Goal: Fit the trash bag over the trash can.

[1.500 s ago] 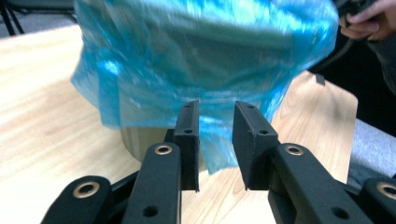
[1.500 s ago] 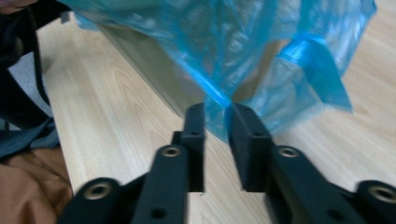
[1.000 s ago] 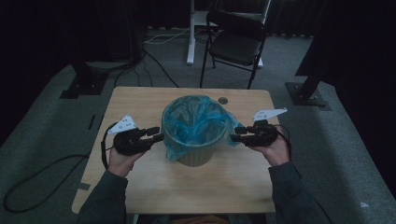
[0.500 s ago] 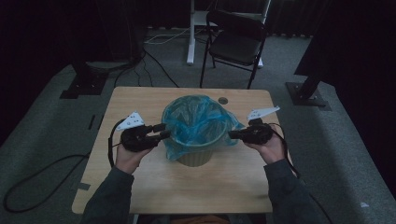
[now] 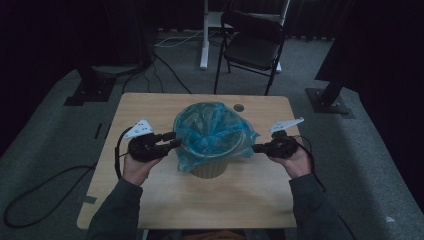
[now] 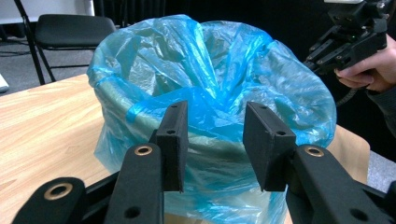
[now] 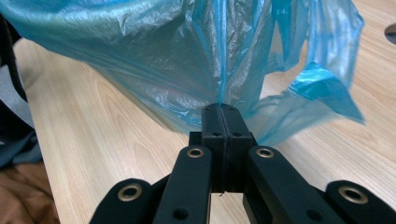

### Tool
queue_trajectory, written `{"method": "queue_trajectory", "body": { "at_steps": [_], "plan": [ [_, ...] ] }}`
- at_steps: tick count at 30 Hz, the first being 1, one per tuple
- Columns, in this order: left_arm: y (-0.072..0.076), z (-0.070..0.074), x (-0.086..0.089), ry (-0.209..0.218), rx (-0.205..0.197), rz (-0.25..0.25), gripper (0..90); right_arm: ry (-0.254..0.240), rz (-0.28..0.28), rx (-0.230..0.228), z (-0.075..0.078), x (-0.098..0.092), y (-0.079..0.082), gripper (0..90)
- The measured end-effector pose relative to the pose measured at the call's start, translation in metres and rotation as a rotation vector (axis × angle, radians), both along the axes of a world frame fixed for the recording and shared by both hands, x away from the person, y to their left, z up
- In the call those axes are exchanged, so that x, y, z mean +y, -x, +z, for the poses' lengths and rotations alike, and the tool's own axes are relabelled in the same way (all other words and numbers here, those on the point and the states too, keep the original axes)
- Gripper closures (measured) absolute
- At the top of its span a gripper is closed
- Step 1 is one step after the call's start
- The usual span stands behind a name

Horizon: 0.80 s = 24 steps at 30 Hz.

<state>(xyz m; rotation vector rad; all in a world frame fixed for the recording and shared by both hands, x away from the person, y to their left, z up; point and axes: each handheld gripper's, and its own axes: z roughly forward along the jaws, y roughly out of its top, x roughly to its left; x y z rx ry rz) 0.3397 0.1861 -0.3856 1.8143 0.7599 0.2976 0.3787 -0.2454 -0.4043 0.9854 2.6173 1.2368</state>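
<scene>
A small round bin (image 5: 215,162) is standing upright at the centre of the high view, on a light wooden table (image 5: 150,200), its long axis running vertically and its open mouth facing up. A blue plastic liner bag (image 5: 212,131) is sitting inside it, with the bag's edge folding out over the rim and draping down the sides. At the left of the high view, the left gripper (image 5: 172,141) is pointing toward the bin's side; in the left gripper view its jaws are standing apart, with the bag (image 6: 210,84) just ahead of them and between their tips. At the right of the high view, the right gripper (image 5: 256,148) is pointing inward at the bag's overhanging edge; in the right gripper view the right gripper (image 7: 224,112) is showing its jaws pressed together on a pinched fold of the bag (image 7: 163,56), the film rising taut from the tips. A black folding chair (image 5: 252,42) is standing beyond the table, in the upper centre of the frame.
</scene>
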Motion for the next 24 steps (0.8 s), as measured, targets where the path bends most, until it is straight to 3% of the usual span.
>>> {"method": "queue_trajectory", "body": {
  "at_steps": [4, 6, 12, 18, 24],
  "plan": [
    [-0.002, -0.001, 0.003, 0.002, 0.007, 0.020, 60.3, 0.006, -0.007, -0.005, 0.002, -0.004, 0.001, 89.8],
    [-0.003, 0.001, 0.006, 0.014, 0.006, 0.031, 60.4, -0.007, -0.010, -0.020, 0.006, -0.007, 0.002, 82.5],
    [-0.012, 0.003, 0.011, 0.021, 0.005, 0.065, 60.3, -0.098, -0.044, -0.070, 0.025, -0.016, -0.001, 73.1],
    [-0.025, 0.003, 0.012, 0.025, 0.022, 0.093, 59.9, -0.136, -0.075, -0.101, 0.036, -0.006, -0.011, 66.7],
    [-0.035, 0.001, 0.011, 0.020, 0.037, 0.113, 61.3, -0.166, -0.066, -0.104, 0.042, 0.013, -0.024, 65.2]
  ]
}}
